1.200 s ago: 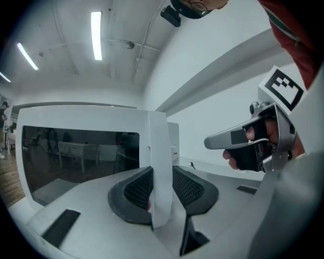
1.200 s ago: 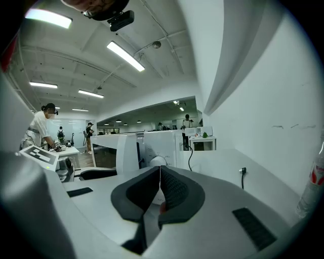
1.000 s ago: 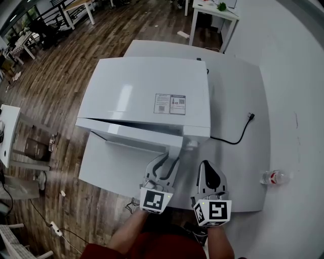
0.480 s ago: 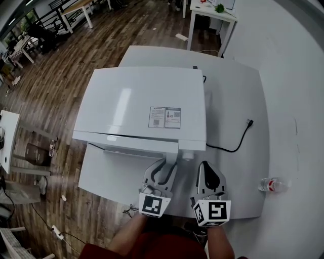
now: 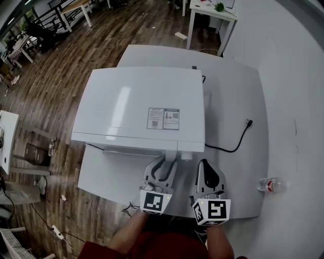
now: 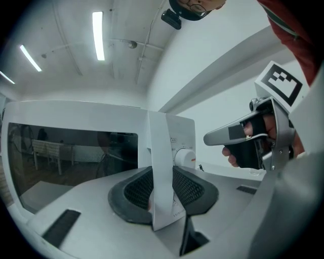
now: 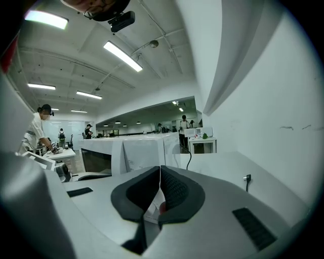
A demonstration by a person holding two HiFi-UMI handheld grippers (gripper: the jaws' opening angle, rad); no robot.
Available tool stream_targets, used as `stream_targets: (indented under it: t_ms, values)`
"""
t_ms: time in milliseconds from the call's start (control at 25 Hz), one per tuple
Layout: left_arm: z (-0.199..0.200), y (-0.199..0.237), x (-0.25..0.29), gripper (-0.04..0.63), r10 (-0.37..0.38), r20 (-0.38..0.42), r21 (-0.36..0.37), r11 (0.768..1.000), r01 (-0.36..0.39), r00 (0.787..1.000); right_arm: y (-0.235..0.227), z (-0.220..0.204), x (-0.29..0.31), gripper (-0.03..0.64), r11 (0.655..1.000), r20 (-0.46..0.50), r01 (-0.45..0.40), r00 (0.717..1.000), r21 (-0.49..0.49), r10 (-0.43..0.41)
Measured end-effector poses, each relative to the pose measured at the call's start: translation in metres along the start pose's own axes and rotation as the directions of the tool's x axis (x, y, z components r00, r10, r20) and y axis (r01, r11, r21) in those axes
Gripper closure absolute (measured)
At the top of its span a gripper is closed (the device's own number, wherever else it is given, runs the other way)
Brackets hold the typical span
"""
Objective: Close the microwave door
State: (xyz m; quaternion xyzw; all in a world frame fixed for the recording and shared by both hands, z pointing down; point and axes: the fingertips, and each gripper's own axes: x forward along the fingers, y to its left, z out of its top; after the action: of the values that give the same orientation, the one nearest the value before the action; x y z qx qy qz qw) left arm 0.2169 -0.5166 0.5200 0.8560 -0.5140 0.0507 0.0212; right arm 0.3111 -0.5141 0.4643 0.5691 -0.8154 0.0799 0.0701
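A white microwave (image 5: 142,109) stands on the grey table (image 5: 233,91), seen from above in the head view. Its door lies almost flush with the body; only a thin strip of it shows under the top's front edge. My left gripper (image 5: 163,164) is shut on the door's white upright handle (image 5: 171,154). In the left gripper view the handle (image 6: 161,167) stands between the black pads (image 6: 136,189), with the dark door window (image 6: 71,152) to the left and a dial (image 6: 185,158) behind. My right gripper (image 5: 207,169) is shut and empty, just right of the left one.
A black power cord with its plug (image 5: 238,139) lies loose on the table right of the microwave. A water bottle (image 5: 271,185) lies past the table's right edge. A white desk (image 5: 212,10) stands at the back. People stand far off in the right gripper view.
The door has swung in from clearly ajar to nearly flush. My left gripper went with the handle towards the microwave, and the right gripper shifted slightly alongside it.
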Motion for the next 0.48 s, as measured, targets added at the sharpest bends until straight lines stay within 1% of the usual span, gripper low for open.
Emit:
stream_targets:
  t_ms: [120,240,320,480]
  values:
    - [-0.001,0.0,0.0,0.466,0.013,-0.018,-0.016,1.0,-0.013,1.0,0.0,0.005,-0.005,0.588,1.0,0.014,-0.011,1.0,-0.001,0.011]
    - [0.005,-0.002,-0.002,0.466,0.035,-0.041,0.014,0.999,-0.034,0.999,-0.001,0.012,-0.012,0.589,1.0,0.025,-0.022,0.999,0.003,0.022]
    - [0.011,-0.003,-0.008,0.466,0.072,-0.04,0.032,0.997,-0.071,0.997,-0.001,0.018,-0.015,0.588,0.999,0.035,-0.042,0.998,0.0,0.042]
    - [0.035,-0.004,-0.027,0.466,0.146,-0.017,-0.003,0.989,-0.146,0.989,0.0,0.034,-0.023,0.588,0.996,0.056,-0.086,0.995,-0.016,0.086]
